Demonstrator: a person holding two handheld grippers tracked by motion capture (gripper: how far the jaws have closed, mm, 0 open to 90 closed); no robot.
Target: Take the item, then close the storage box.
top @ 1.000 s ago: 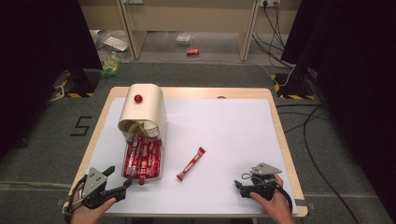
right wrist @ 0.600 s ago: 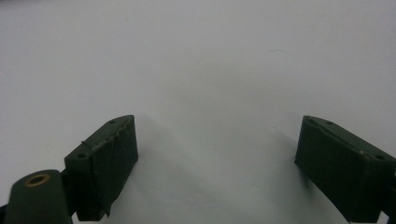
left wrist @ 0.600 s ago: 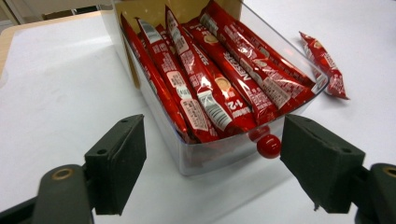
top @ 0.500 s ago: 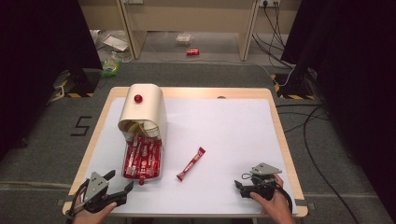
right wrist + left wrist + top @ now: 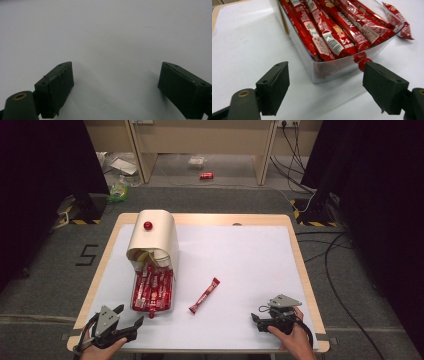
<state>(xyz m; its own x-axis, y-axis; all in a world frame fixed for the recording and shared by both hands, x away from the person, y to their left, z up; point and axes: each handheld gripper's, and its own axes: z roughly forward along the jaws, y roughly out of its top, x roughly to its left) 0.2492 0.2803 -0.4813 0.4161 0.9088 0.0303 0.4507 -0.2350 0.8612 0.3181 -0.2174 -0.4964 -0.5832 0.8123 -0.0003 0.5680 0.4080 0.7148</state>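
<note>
A cream box [image 5: 155, 237] with a red knob [image 5: 148, 226] stands at the table's left. Its clear drawer [image 5: 152, 287] is pulled out toward me and packed with red snack sticks [image 5: 332, 32]. One loose red stick [image 5: 205, 295] lies on the white table to the right of the drawer. My left gripper [image 5: 131, 315] sits just in front of the drawer, open. In the left gripper view [image 5: 325, 72] the drawer's small red pull [image 5: 362, 62] sits between the jaws, close to the right one, with no pad pressing on it. My right gripper [image 5: 256, 322] rests open near the front right, over bare table [image 5: 115, 72].
The white mat [image 5: 240, 260] covers most of the wooden table [image 5: 300, 270]. Beyond the far edge, cables [image 5: 330, 255] run over grey floor, where a red can [image 5: 206, 176] and litter lie. Dark curtains stand at both sides.
My left gripper has shifted slightly at the drawer's front end. The right gripper, the drawer and the loose stick have stayed where they were.
</note>
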